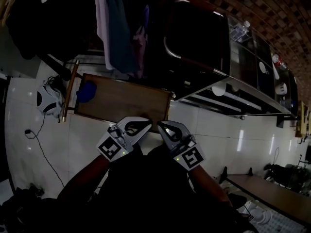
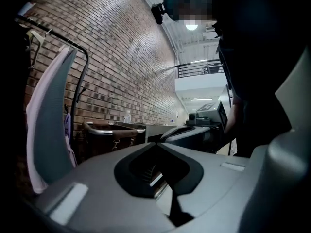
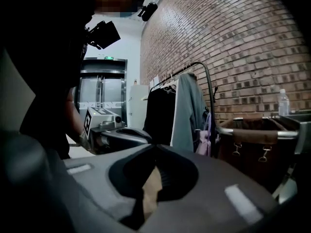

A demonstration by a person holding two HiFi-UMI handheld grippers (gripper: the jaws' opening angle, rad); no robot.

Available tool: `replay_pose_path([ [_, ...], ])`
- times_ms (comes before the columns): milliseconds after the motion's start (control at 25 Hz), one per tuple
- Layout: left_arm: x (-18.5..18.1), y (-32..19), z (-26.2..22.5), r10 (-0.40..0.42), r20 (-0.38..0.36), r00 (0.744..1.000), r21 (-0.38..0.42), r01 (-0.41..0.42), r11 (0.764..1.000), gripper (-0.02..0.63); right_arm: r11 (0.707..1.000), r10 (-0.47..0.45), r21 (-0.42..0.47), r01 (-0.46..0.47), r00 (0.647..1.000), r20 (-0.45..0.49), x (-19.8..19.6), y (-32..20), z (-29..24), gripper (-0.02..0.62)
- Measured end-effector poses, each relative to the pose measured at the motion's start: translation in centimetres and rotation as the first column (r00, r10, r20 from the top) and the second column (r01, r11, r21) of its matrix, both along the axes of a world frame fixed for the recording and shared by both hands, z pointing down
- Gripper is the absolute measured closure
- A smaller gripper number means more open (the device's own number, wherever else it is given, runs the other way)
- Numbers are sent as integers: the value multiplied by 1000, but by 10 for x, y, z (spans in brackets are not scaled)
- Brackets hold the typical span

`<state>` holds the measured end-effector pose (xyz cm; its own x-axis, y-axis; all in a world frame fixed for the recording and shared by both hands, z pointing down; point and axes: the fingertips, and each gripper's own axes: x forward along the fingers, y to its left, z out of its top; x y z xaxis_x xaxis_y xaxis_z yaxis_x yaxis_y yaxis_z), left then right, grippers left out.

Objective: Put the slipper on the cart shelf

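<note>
Both the left gripper (image 1: 147, 126) and right gripper (image 1: 162, 126) are held closed, empty; the blue slipper (image 1: 86, 92) is seen on the cart shelf (image 1: 127, 102), well left of them.

Looking steeply down: the left gripper (image 1: 145, 126) and right gripper (image 1: 164, 129) sit side by side, tips nearly meeting over the near edge of the wooden cart shelf (image 1: 126, 103). A blue slipper (image 1: 87, 91) lies at the shelf's left end. Clothes (image 1: 116, 28) hang beyond it, and a white-and-black object (image 1: 47, 102) rests on the pale floor (image 1: 82, 140) at left.
</note>
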<state>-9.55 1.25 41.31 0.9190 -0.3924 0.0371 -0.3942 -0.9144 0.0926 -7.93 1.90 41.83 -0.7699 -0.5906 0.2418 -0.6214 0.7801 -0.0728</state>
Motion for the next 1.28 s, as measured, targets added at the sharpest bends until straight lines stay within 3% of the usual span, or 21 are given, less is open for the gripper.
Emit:
replay_pose_path([
  [280,-29,14,0,17,14,1000,-5,-17,1000,603,999,53,-6,-53,999,11,-14,9,1,595],
  [520,-19,31,-3,10,37,999,-15,-9,1000,603,999,49,1,-49,998,28,-7,21,-3,595],
  [760,-3,46,-6,-33,56,998,-73,37,997,603,999,36,-2,-35,997,68,12,37,-10,595],
  [920,1,56,-7,-46,92,995,-61,52,997,603,1000,11,-3,-11,996,87,18,46,-13,595],
  [1280,-16,55,-6,-41,100,994,-38,45,998,603,1000,4,-6,-4,996,91,-5,50,-10,595],
])
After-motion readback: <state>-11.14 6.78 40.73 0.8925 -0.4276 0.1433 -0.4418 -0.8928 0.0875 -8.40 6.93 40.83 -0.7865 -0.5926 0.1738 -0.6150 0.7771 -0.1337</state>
